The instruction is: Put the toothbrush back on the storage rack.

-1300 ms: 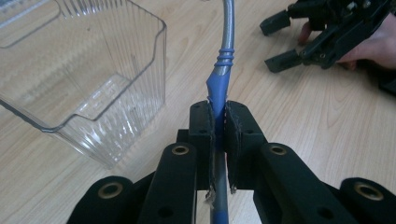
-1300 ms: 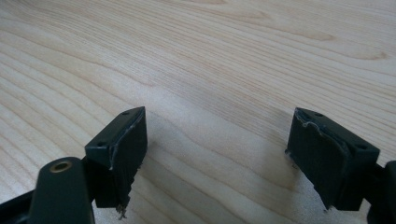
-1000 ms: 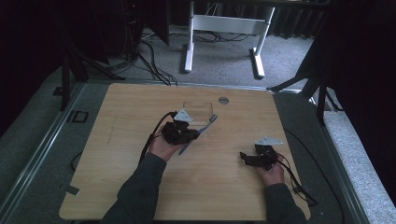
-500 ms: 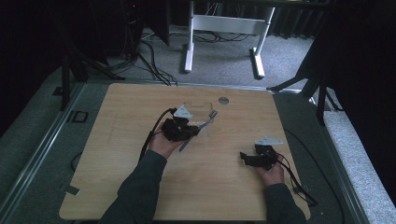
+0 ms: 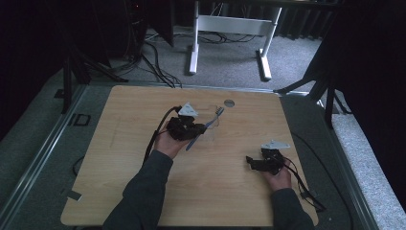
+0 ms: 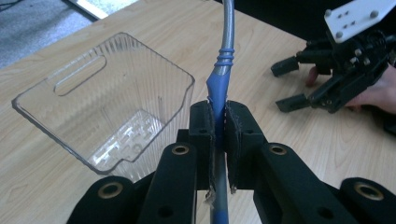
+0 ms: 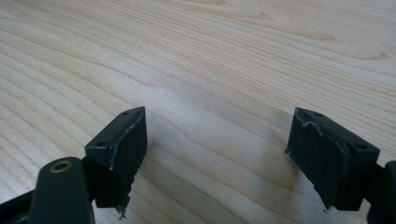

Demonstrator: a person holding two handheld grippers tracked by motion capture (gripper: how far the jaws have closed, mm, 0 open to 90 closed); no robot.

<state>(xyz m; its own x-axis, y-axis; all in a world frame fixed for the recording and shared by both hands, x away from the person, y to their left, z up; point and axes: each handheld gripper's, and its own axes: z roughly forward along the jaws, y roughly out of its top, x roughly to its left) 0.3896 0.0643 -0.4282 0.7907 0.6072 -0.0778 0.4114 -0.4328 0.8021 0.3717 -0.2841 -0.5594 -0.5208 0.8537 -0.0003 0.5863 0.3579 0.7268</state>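
From the high view, I'm looking down on the wooden table [image 5: 143, 191], and my left gripper [image 5: 187, 128] is sitting a little left of the middle with the hand under it. It's clamping a toothbrush [image 5: 206, 125], which is slanting up and to the right, its bristle head pointing toward the far edge. A small grey disc [image 5: 229, 102] is lying on the table near that far edge, apart from the brush. My right gripper [image 5: 256, 162] is resting low on the right side of the table, well apart from the left one, with its cable [image 5: 306, 187] trailing off toward the near right corner. Beyond the table I'm seeing a white desk frame [image 5: 230, 28] standing on grey carpet.

Switching to the left gripper view, the jaws are pressing tight on the blue part of the toothbrush [image 6: 218, 93], and the grey handle is running straight up and away from them. Just to the left, a clear plastic bin [image 6: 107, 102] with ribbed walls and a slot handle is sitting on the table [image 6: 261, 42], tilted toward me so I'm looking into it. The brush is beside the bin, not inside it. Across on the right I'm seeing the right gripper [image 6: 288, 84], jaws parted, with a hand [image 6: 373, 95] behind it.

Over in the right gripper view, the right gripper [image 7: 217, 154] is hanging wide apart with nothing between the jaws, just bare wood grain of the table [image 7: 210, 60] beneath.
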